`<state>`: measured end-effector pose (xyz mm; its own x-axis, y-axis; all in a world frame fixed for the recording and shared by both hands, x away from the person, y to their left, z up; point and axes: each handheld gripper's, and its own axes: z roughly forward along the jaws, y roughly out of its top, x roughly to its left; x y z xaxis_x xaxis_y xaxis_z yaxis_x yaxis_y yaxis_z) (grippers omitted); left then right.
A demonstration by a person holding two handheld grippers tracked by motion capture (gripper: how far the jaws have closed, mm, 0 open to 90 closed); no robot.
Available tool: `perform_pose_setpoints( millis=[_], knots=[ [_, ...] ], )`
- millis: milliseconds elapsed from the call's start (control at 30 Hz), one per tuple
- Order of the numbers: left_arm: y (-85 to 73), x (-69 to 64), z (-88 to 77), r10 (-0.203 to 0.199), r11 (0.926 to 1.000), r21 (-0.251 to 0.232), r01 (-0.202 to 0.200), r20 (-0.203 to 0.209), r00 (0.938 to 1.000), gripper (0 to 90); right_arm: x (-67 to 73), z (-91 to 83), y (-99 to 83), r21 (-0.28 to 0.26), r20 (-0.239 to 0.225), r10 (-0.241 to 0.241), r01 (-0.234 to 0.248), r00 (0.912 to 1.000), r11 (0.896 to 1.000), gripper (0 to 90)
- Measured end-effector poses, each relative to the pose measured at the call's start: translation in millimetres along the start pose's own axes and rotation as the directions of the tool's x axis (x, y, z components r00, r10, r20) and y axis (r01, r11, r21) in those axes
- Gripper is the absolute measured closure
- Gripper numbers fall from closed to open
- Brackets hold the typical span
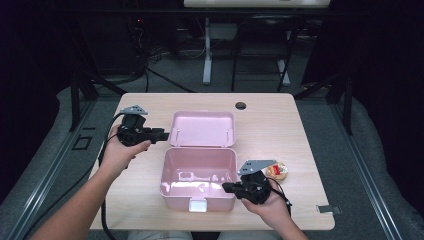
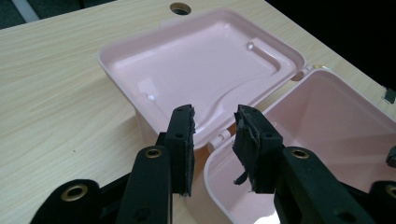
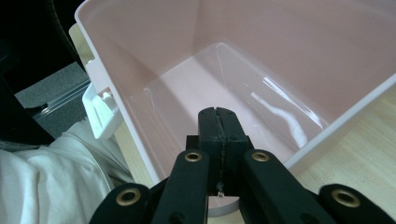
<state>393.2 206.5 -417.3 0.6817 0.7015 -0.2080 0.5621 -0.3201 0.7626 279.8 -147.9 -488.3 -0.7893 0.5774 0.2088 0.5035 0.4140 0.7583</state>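
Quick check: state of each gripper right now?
Left gripper: open, holding nothing, jaws at the pink box's lid.
Right gripper: shut, nothing visible between the jaws, over the box.

**Materials and finish**

Box [image 1: 199, 172] and its lid [image 1: 202, 128]: pink plastic, smooth, glossy, glare streaks on the floor. Table [image 1: 280, 120]: pale wood-grain, matt. Left gripper [image 2: 215, 135]: matt black plastic, brass-looking rivets, pads [image 2: 250, 140] rough and frayed. Cloth at 8 o'clock in right gripper view [image 3: 56, 186]: white, creased.

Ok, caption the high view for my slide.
Two hand-held grippers, left and right, flank an open pink box on a wooden table.
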Motion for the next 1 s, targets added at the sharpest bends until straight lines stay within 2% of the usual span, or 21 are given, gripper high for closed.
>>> perform_pose_setpoints(
  millis=[167,300,500,633,700,867,933,1000],
  knots=[
    [-10.4,6.2,-3.3,-0.028,0.9996,-0.008,0.028,0.01,0.9996,64.8,-0.5,0.0,0.2,0.001,-0.003,0.002,-0.002,1.0,1.0,90.0],
    [-18.1,12.9,-6.9,-0.067,0.9973,-0.029,0.067,0.021,0.9975,64.2,-0.3,0.1,0.2,0.0,-0.002,0.003,-0.003,1.0,1.0,90.0],
    [-28.1,16.8,-15.3,-0.039,0.999,-0.022,0.039,0.001,0.9993,61.8,-0.1,0.0,0.3,0.0,-0.003,-0.003,0.003,1.0,1.0,90.0],
    [-35.6,13.6,-21.2,-0.033,0.9989,-0.034,0.032,-0.018,0.9993,61.9,0.0,-0.1,0.5,0.0,-0.008,-0.007,0.007,0.9999,1.0,88.8],
    [-38.2,11.2,-25.0,-0.016,0.9994,-0.032,0.016,-0.03,0.9994,61.9,0.1,0.0,0.9,0.001,-0.012,-0.005,0.005,0.9999,1.0,87.4],
    [-46.4,4.5,-31.4,-0.009,0.9975,-0.071,0.008,-0.026,0.9996,62.0,1.0,-0.3,1.8,0.007,-0.016,0.003,-0.003,0.9999,1.0,84.6],
    [-51.3,3.5,-29.6,-0.024,0.9976,-0.066,0.023,-0.01,0.9997,61.2,1.9,-0.6,2.7,0.011,-0.013,0.003,-0.003,0.9999,1.0,83.2],
    [-54.1,3.8,-26.3,-0.013,0.9993,-0.034,0.013,-0.02,0.9997,60.5,3.3,-1.9,4.5,0.007,-0.013,0.0,0.0,0.9999,1.0,81.2]
  ],
)
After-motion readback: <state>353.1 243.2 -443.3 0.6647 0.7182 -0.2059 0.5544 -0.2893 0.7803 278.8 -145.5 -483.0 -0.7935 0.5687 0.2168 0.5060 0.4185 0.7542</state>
